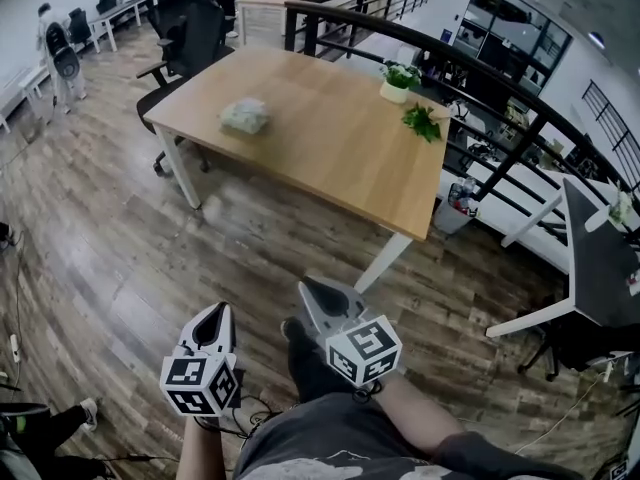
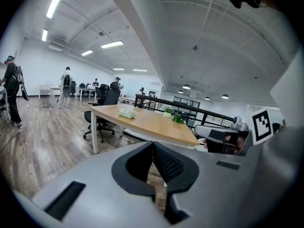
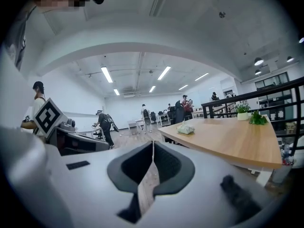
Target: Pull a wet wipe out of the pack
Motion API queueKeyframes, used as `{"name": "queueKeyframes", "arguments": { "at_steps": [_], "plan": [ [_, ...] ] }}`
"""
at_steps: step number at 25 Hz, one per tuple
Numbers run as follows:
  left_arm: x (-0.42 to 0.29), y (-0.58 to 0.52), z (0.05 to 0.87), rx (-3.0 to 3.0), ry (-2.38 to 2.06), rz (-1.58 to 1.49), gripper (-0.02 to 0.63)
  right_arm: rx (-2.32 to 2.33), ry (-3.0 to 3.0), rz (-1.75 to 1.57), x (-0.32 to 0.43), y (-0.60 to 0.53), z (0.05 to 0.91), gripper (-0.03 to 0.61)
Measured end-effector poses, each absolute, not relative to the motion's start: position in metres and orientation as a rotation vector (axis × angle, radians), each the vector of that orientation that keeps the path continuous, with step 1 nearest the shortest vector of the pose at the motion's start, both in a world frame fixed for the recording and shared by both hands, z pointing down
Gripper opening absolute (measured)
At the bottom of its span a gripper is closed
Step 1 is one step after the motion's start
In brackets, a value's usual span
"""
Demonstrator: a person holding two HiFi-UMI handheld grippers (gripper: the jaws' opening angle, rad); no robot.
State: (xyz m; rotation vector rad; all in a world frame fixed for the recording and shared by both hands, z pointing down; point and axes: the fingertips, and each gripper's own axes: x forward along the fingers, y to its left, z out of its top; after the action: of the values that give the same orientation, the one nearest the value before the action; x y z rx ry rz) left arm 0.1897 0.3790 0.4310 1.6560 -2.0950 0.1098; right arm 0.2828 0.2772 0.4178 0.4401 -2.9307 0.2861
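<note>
Two claws closed tight, nothing held.
Wipe pack [image 1: 244,116] sits upper left on table [image 1: 330,158], well apart; bring left claw [image 1: 213,315] to pin it, right claw [image 1: 318,294] to pinch.

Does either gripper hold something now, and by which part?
Nothing is held. Left gripper and right gripper have closed, empty jaws; the wet wipe pack lies on the table.

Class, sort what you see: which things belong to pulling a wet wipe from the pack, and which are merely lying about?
Belongs to the job:
- wipe pack, on the table
- left gripper, jaws shut, empty
- right gripper, jaws shut, empty

Just lying about:
- potted plant
- loose greenery
- office chair
</note>
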Motion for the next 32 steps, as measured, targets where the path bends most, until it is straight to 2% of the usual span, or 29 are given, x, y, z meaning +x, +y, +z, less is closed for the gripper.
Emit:
{"name": "queueKeyframes", "arguments": {
  "at_steps": [17,32],
  "plan": [
    [0.046,0.23,0.432,1.551,-2.149,0.115,0.015,0.36,-2.896,0.332,0.132,0.104,0.432,0.026],
    [-0.04,0.13,0.44,1.507,-2.16,0.142,0.015,0.384,-2.852,0.374,0.047,-0.012,0.459,0.026]
  ]
}}
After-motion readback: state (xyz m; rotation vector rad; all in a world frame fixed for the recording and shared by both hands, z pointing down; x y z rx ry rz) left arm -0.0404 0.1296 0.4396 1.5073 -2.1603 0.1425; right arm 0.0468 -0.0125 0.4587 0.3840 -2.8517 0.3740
